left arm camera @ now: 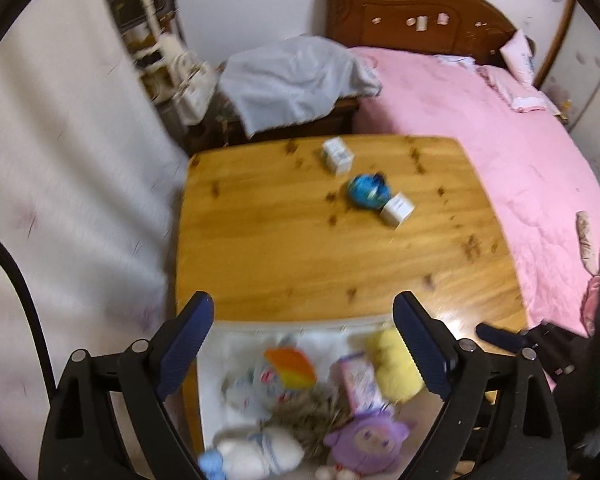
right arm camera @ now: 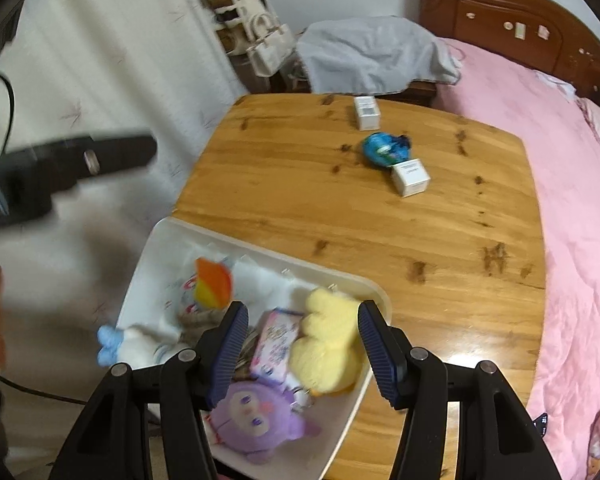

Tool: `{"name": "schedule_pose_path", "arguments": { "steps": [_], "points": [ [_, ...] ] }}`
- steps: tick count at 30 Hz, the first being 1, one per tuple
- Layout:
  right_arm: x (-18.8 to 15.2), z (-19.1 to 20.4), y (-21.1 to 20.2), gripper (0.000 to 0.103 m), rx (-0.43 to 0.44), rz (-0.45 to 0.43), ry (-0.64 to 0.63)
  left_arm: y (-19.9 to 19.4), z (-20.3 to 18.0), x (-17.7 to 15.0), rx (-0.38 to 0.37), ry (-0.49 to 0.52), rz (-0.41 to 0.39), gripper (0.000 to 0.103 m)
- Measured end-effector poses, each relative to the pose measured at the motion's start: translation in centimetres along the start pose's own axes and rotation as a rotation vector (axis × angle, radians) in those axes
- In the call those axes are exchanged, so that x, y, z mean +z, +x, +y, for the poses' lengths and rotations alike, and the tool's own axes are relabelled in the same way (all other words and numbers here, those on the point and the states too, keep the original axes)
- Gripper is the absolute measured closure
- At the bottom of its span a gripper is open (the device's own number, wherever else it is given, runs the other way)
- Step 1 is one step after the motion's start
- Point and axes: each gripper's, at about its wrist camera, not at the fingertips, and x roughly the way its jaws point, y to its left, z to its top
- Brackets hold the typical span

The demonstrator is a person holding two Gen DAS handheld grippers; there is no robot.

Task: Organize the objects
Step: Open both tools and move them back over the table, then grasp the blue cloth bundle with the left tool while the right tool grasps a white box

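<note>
Close up at the bottom of the left wrist view: left gripper (left arm camera: 304,340), jaws spread wide, nothing between the pads. Just under it, a white bin (right arm camera: 260,254) on the near corner of the wood table (left arm camera: 300,248). Packed in the bin: purple doll (left arm camera: 366,442), yellow plush (right arm camera: 328,350), pink box (right arm camera: 276,344), white plush (left arm camera: 256,452) with blue feet, an orange and yellow toy (left arm camera: 292,368).

Low in the right wrist view: right gripper (right arm camera: 302,354), jaws partly apart over the yellow plush and pink box, not pinching either.

Still out on the table, upper middle of both views: blue ball (right arm camera: 382,150) touching a white box (right arm camera: 411,176), and a second white box (right arm camera: 366,111) near the far edge.

Pink bed (left arm camera: 480,140) on the right, grey cloth (left arm camera: 296,80) behind the table
</note>
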Motion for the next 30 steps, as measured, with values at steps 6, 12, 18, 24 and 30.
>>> {"name": "schedule_pose_path", "arguments": {
  "steps": [6,12,18,24,30],
  "points": [
    [2.7,-3.3,1.0,0.045,-0.077,-0.038,0.042,2.0,-2.3,6.3,-0.067,0.066,0.007,0.004],
    [6.2,-6.5,3.4,0.044,-0.124,-0.101,0.025,7.1,-4.5,11.4,-0.078,0.109,0.053,0.004],
    [8.6,-9.3,8.1,0.042,-0.128,-0.173,-0.035,16.4,-5.3,14.6,-0.190,0.049,0.173,0.004],
    [9.8,-11.9,13.7,0.042,-0.112,-0.185,-0.034,25.2,-5.6,14.9,-0.194,0.016,0.279,0.004],
    [10.2,-11.9,17.3,0.042,-0.127,-0.190,-0.094,29.4,-5.4,14.5,-0.235,-0.022,0.317,0.004]
  ]
}}
